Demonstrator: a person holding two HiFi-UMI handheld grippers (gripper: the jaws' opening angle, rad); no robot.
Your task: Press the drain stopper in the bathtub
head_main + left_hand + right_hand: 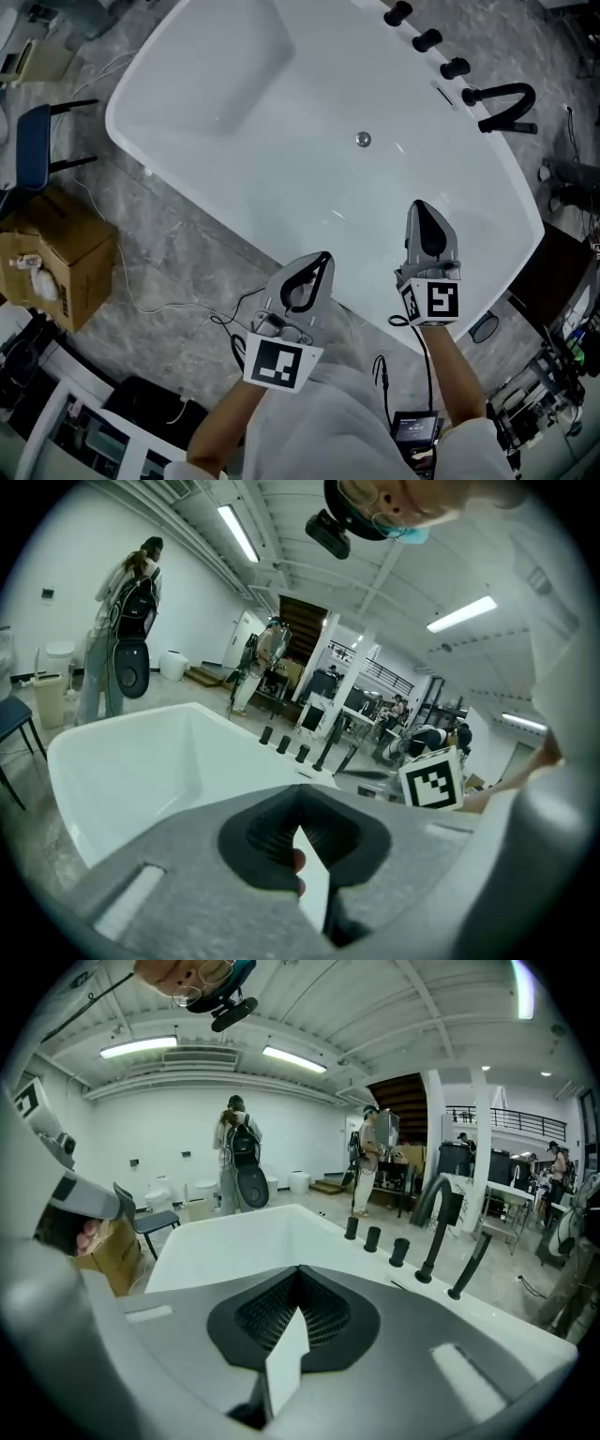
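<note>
A person leans over a white bathtub point(281, 178) with a claw tool in each hand, neither yet at the drain. The drain stopper point(363, 140), a small round metal cap, sits on the tub floor about midway along its length, toward the far edge where the black faucet point(502, 98) and a row of black knobs point(427, 39) stand. Nothing is touching it.

The right gripper point(419, 206) hangs over the tub's near edge, pointing inward, well short of the stopper. The left gripper point(323, 259) is just outside that same near edge, over the marble floor point(178, 272). In each gripper's own view the two jaws meet at the tips with nothing held between them: left gripper point(300, 791), right gripper point(298, 1273).

The press itself appears not to have begun, and the right gripper looks the likelier one to make it.

The risks lie in the reach and the contact. The stopper is a small target on a glossy, sloping surface, so a closed tip coming down off-centre could skid onto the enamel instead of pushing the cap down squarely. The bodies of the grippers block the tub floor in both gripper views, leaving only the head view to guide the aim. Loose cables point(220, 323) trail on the floor beside the tub and could snag on a long lean.
</note>
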